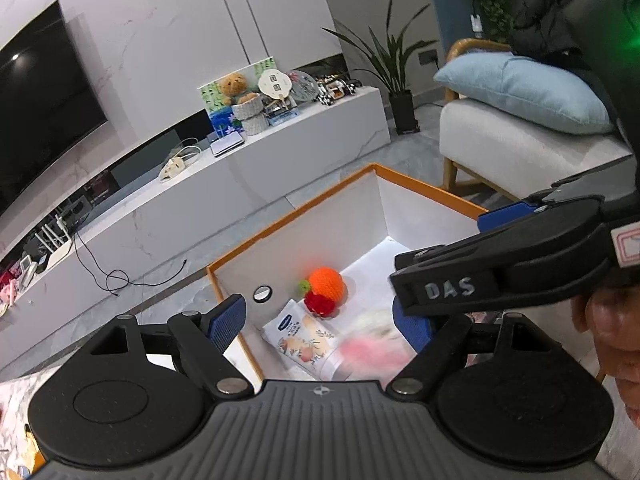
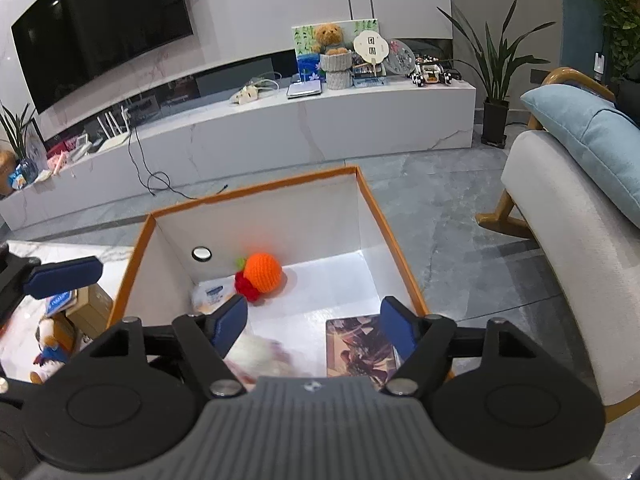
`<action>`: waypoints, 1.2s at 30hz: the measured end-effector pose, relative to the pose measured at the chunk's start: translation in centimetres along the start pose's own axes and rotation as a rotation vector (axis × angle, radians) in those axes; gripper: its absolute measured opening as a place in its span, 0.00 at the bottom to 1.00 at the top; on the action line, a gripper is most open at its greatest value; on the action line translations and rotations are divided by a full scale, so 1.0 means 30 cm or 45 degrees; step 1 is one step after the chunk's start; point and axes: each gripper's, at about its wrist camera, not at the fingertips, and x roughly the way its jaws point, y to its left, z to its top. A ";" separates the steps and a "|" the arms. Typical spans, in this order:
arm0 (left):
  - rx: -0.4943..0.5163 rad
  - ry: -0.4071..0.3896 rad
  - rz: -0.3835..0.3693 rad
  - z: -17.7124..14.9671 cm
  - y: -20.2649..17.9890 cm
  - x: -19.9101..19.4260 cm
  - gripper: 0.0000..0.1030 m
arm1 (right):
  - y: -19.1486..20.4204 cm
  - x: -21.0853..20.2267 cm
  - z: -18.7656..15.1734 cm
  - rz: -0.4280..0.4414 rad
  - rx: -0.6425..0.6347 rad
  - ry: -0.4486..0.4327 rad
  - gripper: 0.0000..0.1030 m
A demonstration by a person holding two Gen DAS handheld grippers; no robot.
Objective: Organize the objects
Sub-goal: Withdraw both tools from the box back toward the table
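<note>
An orange-rimmed white box (image 1: 288,220) (image 2: 256,194) stands open below both grippers. Inside lie an orange knitted ball (image 1: 326,284) (image 2: 262,272), a red knitted piece (image 1: 320,304) (image 2: 246,288), a snack packet (image 1: 304,340) (image 2: 210,296) and a picture card (image 2: 360,348). My right gripper (image 2: 314,326) is open above the box's near side. Just under its pads is a blurred white and pink soft thing (image 2: 260,356) (image 1: 372,340), with no pad pressing on it. My left gripper (image 1: 320,324) is open and empty over the box's near left corner.
A marble table (image 2: 60,256) to the left of the box carries a small cardboard box (image 2: 90,308) and a plush toy (image 2: 52,348). A grey armchair (image 2: 568,248) with a blue cushion stands close on the right. Grey floor and a long TV cabinet (image 2: 280,132) lie beyond.
</note>
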 end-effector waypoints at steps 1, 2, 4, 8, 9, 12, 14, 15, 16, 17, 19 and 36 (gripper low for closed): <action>-0.011 -0.004 0.004 -0.001 0.009 -0.004 0.92 | 0.000 -0.004 0.001 0.000 0.002 -0.005 0.73; -0.022 -0.009 0.005 -0.005 0.016 -0.008 0.92 | 0.000 -0.008 0.001 -0.001 0.004 -0.010 0.73; -0.046 -0.019 0.010 -0.007 0.034 -0.016 0.92 | 0.000 -0.013 0.002 -0.001 0.007 -0.020 0.73; -0.089 -0.044 0.029 -0.015 0.078 -0.042 0.92 | 0.001 -0.029 0.002 0.010 0.020 -0.047 0.73; -0.103 -0.052 0.035 -0.021 0.089 -0.050 0.92 | 0.002 -0.032 0.003 0.013 0.021 -0.052 0.73; -0.161 -0.068 0.052 -0.039 0.143 -0.073 0.92 | 0.014 -0.040 0.003 0.028 0.013 -0.065 0.73; -0.204 -0.070 0.063 -0.054 0.183 -0.083 0.92 | 0.025 -0.041 0.003 0.036 0.000 -0.070 0.73; -0.225 -0.065 0.069 -0.062 0.202 -0.084 0.92 | 0.031 -0.042 0.001 0.042 -0.009 -0.071 0.73; -0.250 -0.059 0.072 -0.071 0.224 -0.085 0.92 | 0.036 -0.043 -0.001 0.048 -0.018 -0.072 0.73; -0.278 -0.053 0.074 -0.081 0.247 -0.085 0.92 | 0.043 -0.043 -0.003 0.051 -0.026 -0.073 0.73; -0.319 -0.040 0.084 -0.100 0.286 -0.086 0.92 | 0.058 -0.045 -0.006 0.063 -0.044 -0.076 0.73; -0.618 0.087 0.234 -0.402 0.543 -0.090 0.92 | 0.318 -0.097 -0.074 0.182 -0.229 -0.220 0.74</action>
